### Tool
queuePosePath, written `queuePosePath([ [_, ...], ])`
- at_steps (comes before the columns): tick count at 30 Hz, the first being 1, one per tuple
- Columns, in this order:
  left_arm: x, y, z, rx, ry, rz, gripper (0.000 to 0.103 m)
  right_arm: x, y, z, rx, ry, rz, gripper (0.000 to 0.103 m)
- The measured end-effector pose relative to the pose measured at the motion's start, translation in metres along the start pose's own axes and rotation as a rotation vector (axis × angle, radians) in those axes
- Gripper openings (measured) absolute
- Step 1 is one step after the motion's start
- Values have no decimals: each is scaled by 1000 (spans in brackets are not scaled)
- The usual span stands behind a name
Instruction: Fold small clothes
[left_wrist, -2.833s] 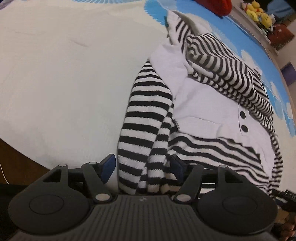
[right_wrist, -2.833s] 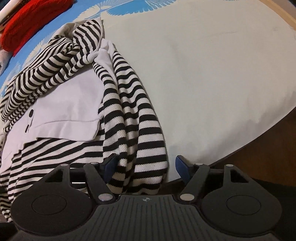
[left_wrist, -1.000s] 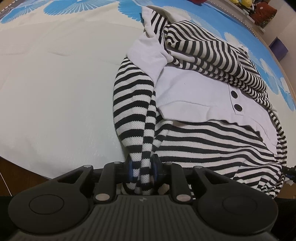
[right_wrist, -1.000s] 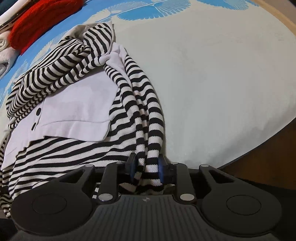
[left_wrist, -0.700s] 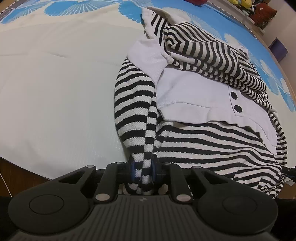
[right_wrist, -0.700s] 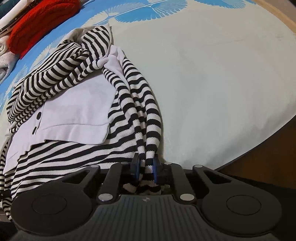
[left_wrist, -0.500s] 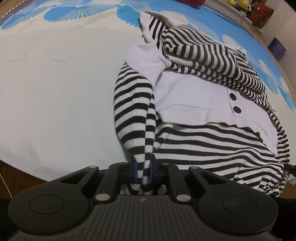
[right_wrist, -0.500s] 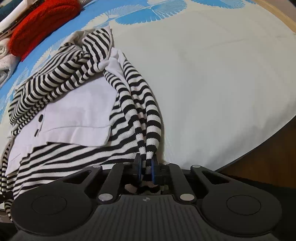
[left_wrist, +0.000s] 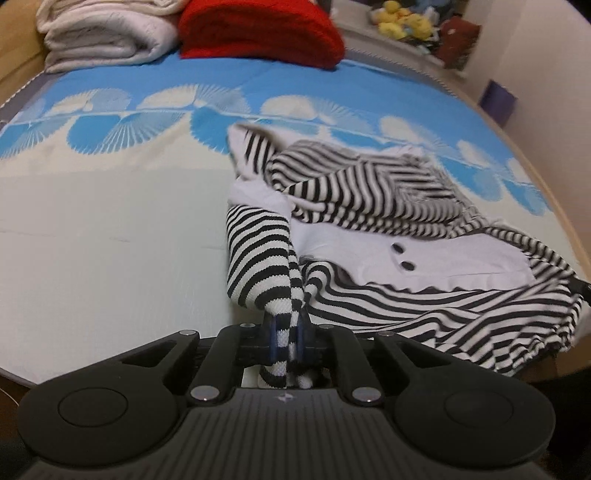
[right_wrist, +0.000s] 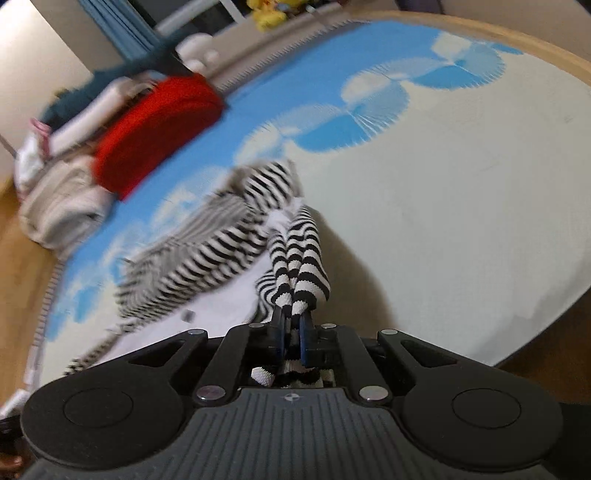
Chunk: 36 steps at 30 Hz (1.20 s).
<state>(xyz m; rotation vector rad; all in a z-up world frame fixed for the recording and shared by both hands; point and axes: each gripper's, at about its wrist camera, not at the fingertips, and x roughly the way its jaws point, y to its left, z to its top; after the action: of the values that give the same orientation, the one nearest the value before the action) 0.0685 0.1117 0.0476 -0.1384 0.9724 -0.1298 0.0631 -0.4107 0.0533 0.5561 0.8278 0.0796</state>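
Both grippers are clamped tight on the striped garment (left_wrist: 369, 206): the left gripper (left_wrist: 286, 341) pinches its near-left corner, the right gripper (right_wrist: 291, 338) its near-right corner, above the bed (left_wrist: 92, 221)

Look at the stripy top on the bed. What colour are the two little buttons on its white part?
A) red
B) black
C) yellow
B: in the left wrist view two small black buttons sit close together on the white panel of the black-and-white striped top.
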Motion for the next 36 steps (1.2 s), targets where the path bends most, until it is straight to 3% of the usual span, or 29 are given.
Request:
queuePosePath([
  [5, -57, 11, -3, -2, 2, -107, 10, -55, 12, 2, 11, 3, 75, 6],
  [9, -53, 30, 7, -73, 63, -169, 10, -66, 15, 4, 28, 38, 65, 6],
  [13, 12, 54, 50, -146, 143, -171, 10, -11, 11, 33, 71, 104, 30, 6],
  [17, 114, 97, 114, -354, 221, -160, 17, 97, -2, 86, 175, 153, -4, 9],
  [19, 140, 120, 135, -449, 199, -150, 26, 141, -12, 112, 235, 125, -40, 13],
  [20, 142, 128, 141, -488, 148, -138, 35, 152, -14, 122, 235, 96, -73, 14],
  [21, 140, 136, 142, -517, 83, -145, 46, 157, -15, 127, 196, 52, -94, 18],
  [22, 139, 141, 138, -537, 47, -173, 49, 158, -15, 128, 154, 14, -105, 29],
  [23, 140, 144, 135, -545, 88, -192, 48, 159, -16, 125, 125, 2, -106, 33],
  [25, 131, 140, 138, -461, 64, -203, 49, 167, -22, 123, 108, 80, -93, 37],
  [26, 127, 135, 141, -383, 50, -193, 54, 166, -19, 122, 81, 84, -57, 37],
  [27, 124, 129, 142, -295, 39, -186, 67, 166, -14, 122, 25, 89, -36, 40],
  [29, 126, 123, 137, -189, 51, -178, 81, 167, -1, 119, -142, 108, -17, 48],
  [33, 140, 118, 111, -89, 121, -108, 82, 164, 5, 100, -356, 144, 10, 53],
  [36, 147, 110, 103, 2, 121, -77, 82, 164, 9, 85, -496, 196, 20, 53],
])
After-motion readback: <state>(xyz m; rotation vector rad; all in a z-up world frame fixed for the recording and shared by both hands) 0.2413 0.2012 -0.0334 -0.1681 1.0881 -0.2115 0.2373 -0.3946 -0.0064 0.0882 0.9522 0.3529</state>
